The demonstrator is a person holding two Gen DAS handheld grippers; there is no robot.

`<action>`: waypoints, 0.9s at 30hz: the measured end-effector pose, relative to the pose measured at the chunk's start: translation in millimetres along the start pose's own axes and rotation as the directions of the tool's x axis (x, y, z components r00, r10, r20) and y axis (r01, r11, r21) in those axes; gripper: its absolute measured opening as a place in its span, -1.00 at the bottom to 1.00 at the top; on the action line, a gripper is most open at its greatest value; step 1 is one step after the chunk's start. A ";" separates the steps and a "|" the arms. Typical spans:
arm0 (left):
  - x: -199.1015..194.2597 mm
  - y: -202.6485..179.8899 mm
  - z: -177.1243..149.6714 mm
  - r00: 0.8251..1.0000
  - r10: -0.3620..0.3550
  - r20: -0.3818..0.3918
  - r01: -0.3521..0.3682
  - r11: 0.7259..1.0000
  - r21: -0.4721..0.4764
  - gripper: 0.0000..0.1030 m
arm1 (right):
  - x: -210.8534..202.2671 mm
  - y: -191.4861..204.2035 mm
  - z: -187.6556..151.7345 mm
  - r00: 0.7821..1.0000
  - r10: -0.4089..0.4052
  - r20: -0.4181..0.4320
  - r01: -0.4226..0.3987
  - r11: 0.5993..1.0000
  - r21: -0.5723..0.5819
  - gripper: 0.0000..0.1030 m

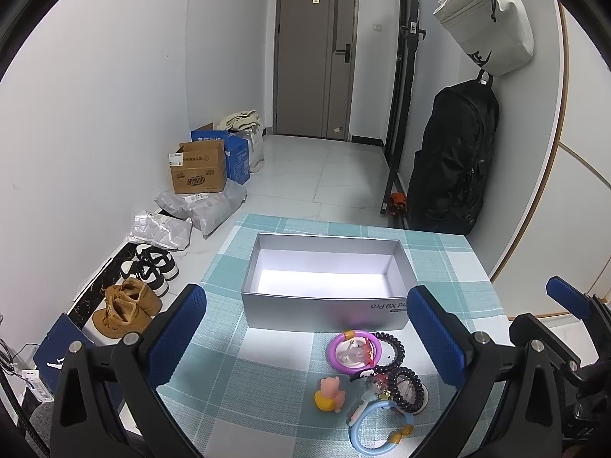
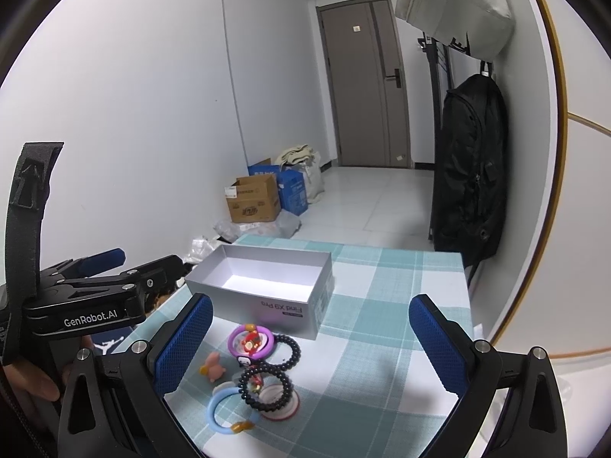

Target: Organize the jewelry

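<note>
Black bead bracelets (image 2: 267, 385) hide most of the white disc (image 2: 277, 406).

The open grey box (image 1: 324, 278) stands across the middle of the checked tablecloth (image 2: 382, 362), walling off the far side. Just before it lies the jewelry cluster (image 1: 370, 374), bracelets touching and overlapping. Right of the cluster the cloth is bare; the box's top is unobstructed.

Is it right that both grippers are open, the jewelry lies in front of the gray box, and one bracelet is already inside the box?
Not quite. The gray box holds nothing: the left wrist view shows its bare floor. Both the left gripper and right gripper are open, and the purple bracelet, black beaded bracelets and blue bracelet lie on the tablecloth in front of the box.
</note>
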State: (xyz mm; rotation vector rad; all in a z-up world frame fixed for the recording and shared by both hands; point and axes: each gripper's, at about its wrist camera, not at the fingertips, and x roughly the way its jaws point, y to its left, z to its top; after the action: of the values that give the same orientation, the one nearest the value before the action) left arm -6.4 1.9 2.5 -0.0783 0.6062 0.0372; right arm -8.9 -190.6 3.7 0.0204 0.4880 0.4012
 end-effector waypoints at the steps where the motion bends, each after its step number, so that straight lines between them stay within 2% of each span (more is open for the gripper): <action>1: -0.3 0.0 0.1 1.000 0.000 0.000 0.000 1.000 0.001 0.98 | -0.1 0.1 -0.3 1.000 0.003 -0.001 -0.003 1.000 0.000 1.00; 27: 2.6 -2.2 0.2 1.000 0.001 -0.007 -0.001 1.000 0.003 0.98 | -0.3 4.7 -1.1 1.000 0.018 -0.004 -0.018 1.000 -0.008 1.00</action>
State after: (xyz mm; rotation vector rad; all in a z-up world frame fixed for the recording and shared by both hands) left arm -4.1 -0.2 1.3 -0.0752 0.6132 0.0368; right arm -11.4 -186.4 3.4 0.0166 0.4899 0.4213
